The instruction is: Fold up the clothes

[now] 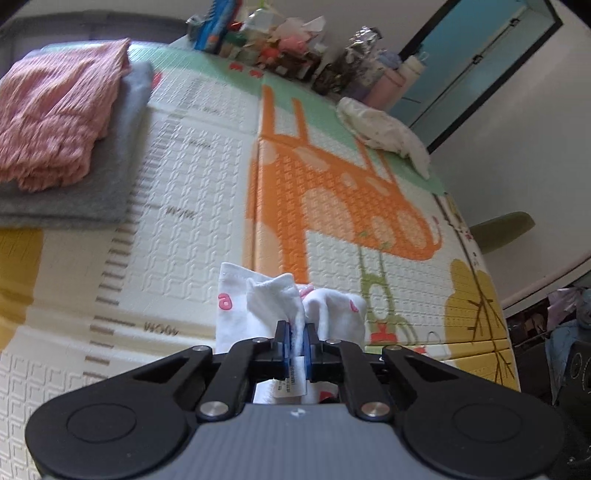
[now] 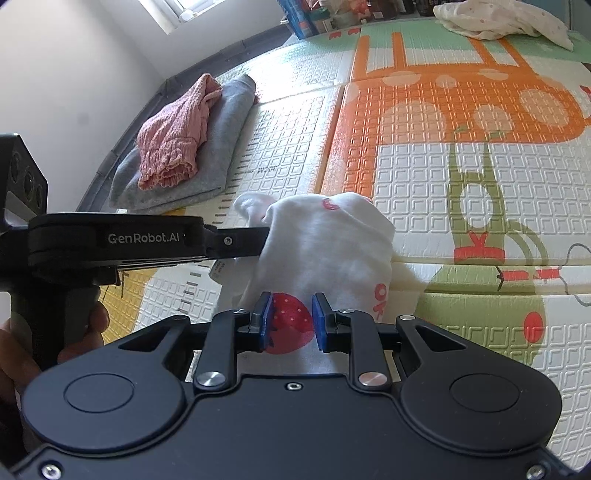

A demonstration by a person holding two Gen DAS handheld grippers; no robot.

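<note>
A small white garment (image 1: 332,310) with pink letters and a red strawberry print (image 2: 288,325) is bunched up on the patterned play mat (image 2: 424,184). My left gripper (image 1: 297,334) is shut on a fold of its white cloth, with a label hanging below the pads. In the right wrist view the left gripper (image 2: 263,236) comes in from the left, its tip buried in the garment (image 2: 325,243). My right gripper (image 2: 291,321) holds the near part of the garment, its blue pads against the strawberry print on both sides.
A folded pink garment (image 2: 173,144) lies on a folded grey one (image 2: 225,147) at the mat's far left. A crumpled white dotted garment (image 2: 502,18) lies at the far right. Boxes and bottles (image 1: 277,44) crowd the far edge. A hand (image 2: 85,332) grips the left gripper's handle.
</note>
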